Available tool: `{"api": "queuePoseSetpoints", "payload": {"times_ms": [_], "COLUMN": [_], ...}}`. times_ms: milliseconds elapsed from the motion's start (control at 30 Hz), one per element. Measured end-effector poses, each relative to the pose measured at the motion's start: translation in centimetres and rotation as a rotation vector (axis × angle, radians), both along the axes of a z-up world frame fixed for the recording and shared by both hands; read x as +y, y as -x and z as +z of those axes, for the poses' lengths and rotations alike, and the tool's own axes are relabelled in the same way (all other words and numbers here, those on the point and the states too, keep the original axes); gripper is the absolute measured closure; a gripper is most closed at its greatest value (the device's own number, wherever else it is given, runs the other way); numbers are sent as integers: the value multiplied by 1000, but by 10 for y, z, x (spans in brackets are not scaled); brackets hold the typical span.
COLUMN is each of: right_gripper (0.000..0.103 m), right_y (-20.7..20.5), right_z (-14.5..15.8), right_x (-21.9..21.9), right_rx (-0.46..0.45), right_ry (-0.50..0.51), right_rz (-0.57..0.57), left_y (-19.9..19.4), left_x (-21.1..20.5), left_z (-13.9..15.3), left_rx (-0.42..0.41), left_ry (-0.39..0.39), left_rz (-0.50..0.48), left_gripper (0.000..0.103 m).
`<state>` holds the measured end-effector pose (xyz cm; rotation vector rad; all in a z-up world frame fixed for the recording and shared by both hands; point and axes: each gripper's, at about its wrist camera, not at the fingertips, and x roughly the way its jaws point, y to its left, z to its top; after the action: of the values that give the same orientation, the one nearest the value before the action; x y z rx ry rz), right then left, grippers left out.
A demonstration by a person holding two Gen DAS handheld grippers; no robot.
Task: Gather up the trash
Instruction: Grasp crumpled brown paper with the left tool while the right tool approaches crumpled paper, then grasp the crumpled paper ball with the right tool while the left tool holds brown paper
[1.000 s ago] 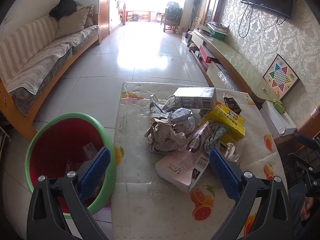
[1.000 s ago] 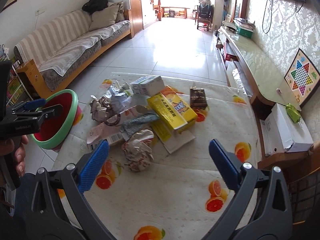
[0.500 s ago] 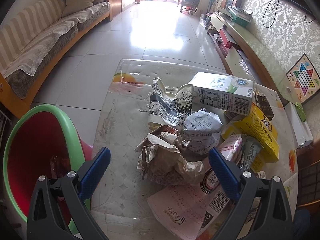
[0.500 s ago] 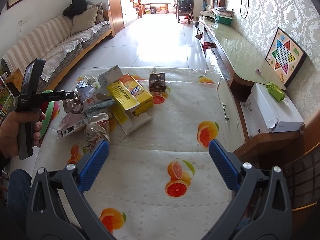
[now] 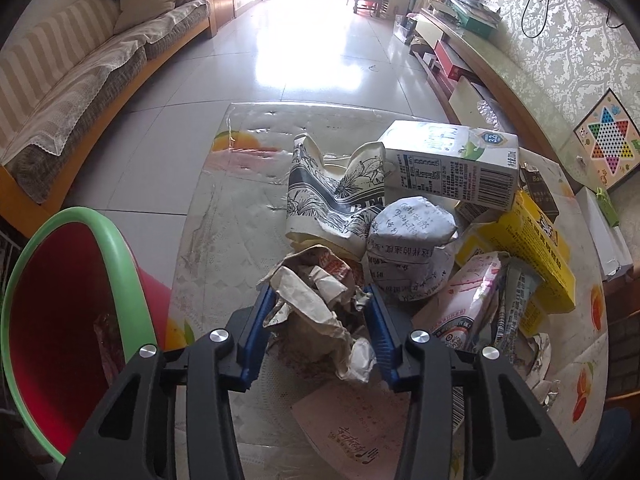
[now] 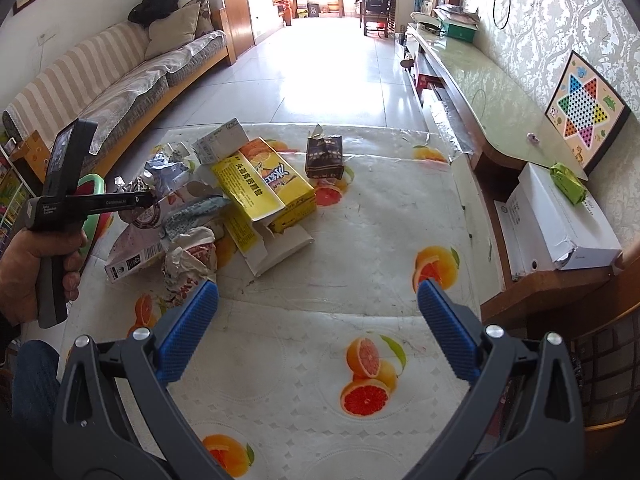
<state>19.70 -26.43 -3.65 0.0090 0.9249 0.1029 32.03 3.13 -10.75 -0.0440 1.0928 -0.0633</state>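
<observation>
1. Step in hand: the grab. Left gripper [image 5: 318,334] sits at the near edge of the trash pile [image 5: 420,232]; its jaws have just been closing and now pinch a crumpled brown paper wrapper [image 5: 316,308], blue pads pressed on both sides.
2. Wrapper looks not yet lifted, its bottom resting on the table w/ the orange-print cover [image 6: 320,320].
3. Landmark = the bin [image 5: 72,320], red inside w/ green rim, on the floor just beside the table edge. Wrapper is the pile's closest piece to it.
4. Rest of pile, farther from the bin: round paper-wrapped bundle [image 5: 412,252] touching the wrapper, milk carton [image 5: 452,164] behind that, yellow box [image 5: 528,256] farthest.
5. Right gripper [image 6: 318,332] hangs over bare tablecloth on the pile's far side from the bin, fingers spread wide, nothing between them.
6. Next move, my guess: lift the wrapper clear, swing toward the bin, let go over the mouth. Needs a firm pinch — crumpled paper squashes and may slip or tear.
7. Risk: loose flaps could drag the bundle or the pink pack [image 5: 472,300] along.
8. Lots still left; task looks early.
</observation>
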Motion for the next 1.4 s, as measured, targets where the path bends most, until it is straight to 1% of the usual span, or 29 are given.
{"api": "queuePoseSetpoints", "payload": {"times_ms": [133, 267, 500, 700, 1000, 1033, 1067, 1100, 1167, 1267, 1400], "right_gripper": [5, 5, 5, 5, 6, 11, 20, 26, 48, 56, 59], "right_y": [-15, -20, -22, -30, -47, -48, -48, -48, -49, -47, -39], "right_z": [-1, -6, -23, -49, -85, -88, -91, -93, -98, -98, -92], "right_x": [17, 42, 87, 119, 145, 147, 150, 150, 150, 149, 148], "right_rx": [3, 13, 44, 67, 102, 105, 112, 118, 134, 135, 122], "right_ry": [-5, -16, -33, 14, 111, 126, 142, 151, 155, 159, 164], "right_rz": [43, 101, 176, 211, 230, 233, 235, 233, 231, 229, 226], "left_y": [10, 20, 38, 61, 90, 92, 93, 96, 99, 104, 111], "left_x": [3, 8, 21, 32, 55, 57, 57, 58, 60, 61, 62], "left_z": [15, 31, 52, 70, 85, 86, 87, 88, 89, 90, 94], "left_rx": [-40, -79, -110, -140, -162, -162, -164, -165, -166, -168, -176], "left_ry": [-17, -34, 3, 32, 50, 50, 48, 47, 49, 49, 51], "left_rz": [-21, -41, -73, -91, -79, -79, -79, -80, -79, -79, -78], "left_gripper": [64, 64, 64, 64, 64, 64, 64, 64, 64, 64, 64]}}
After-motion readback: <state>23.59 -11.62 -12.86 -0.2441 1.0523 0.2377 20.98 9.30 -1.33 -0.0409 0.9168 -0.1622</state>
